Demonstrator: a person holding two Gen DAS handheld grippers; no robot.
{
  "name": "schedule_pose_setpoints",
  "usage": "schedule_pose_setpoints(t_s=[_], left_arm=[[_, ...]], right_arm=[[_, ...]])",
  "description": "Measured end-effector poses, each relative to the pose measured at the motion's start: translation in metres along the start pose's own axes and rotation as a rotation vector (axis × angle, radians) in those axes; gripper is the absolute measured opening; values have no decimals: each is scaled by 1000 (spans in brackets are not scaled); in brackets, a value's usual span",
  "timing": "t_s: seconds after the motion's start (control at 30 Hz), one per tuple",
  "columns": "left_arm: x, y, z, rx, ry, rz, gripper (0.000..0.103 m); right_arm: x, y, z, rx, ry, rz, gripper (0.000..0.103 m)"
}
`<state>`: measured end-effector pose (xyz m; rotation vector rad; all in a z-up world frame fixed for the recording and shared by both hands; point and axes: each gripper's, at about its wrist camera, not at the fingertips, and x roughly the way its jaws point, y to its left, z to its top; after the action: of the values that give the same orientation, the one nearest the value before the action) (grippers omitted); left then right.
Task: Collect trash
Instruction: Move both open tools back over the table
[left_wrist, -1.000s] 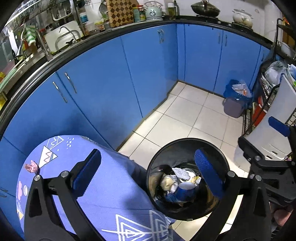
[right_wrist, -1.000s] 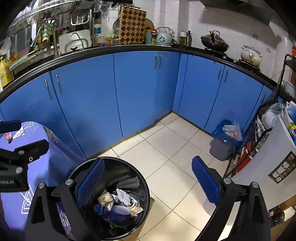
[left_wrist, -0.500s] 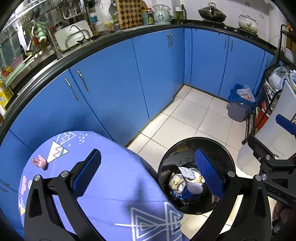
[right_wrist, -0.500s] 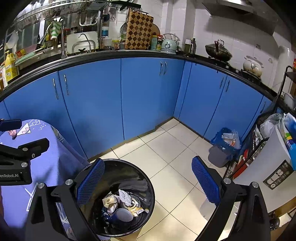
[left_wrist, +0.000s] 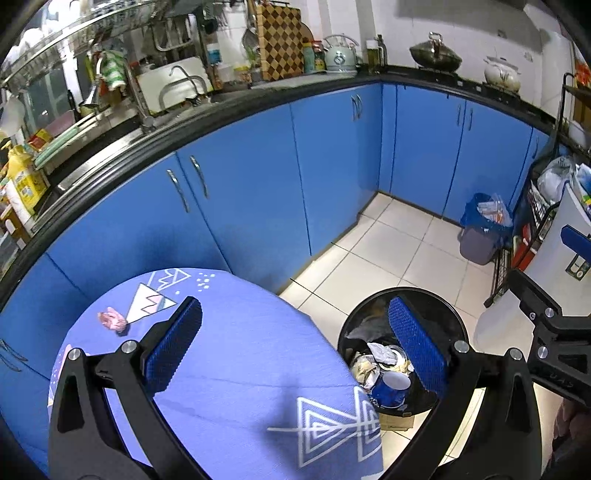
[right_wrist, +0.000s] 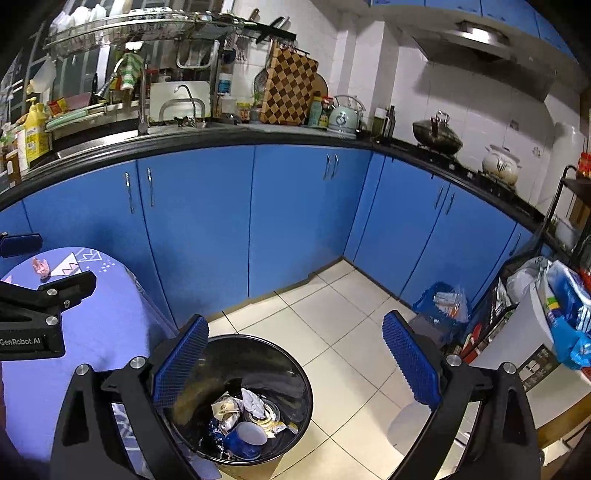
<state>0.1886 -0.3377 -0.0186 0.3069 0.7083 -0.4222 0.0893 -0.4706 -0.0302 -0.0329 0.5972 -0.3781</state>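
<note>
My left gripper and right gripper stood wide apart, empty; the black bin held crumpled wrappers and a blue cup.

We see the black bin's near rim hidden behind the blue tablecloth, and the crumpled scraps inside that bin too jumbled to identify.

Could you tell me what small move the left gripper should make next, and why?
Probably reach the left gripper forward and left toward the pink wrapper on the blue tablecloth. Its jaws stand open and empty, the wrapper is the only scrap visible on the table, and the black bin beside it already holds trash.
</note>
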Motion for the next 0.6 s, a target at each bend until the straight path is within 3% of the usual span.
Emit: schedule_pose_setpoints(t_s=[0.3, 0.6], left_arm=[[-31, 56, -13, -60, -31, 59, 100], [-46, 152, -44, -157, -34, 149, 100]], right_arm=[[-27, 48, 16, -70, -47, 34, 93], [-29, 133, 27, -181, -94, 135, 93]])
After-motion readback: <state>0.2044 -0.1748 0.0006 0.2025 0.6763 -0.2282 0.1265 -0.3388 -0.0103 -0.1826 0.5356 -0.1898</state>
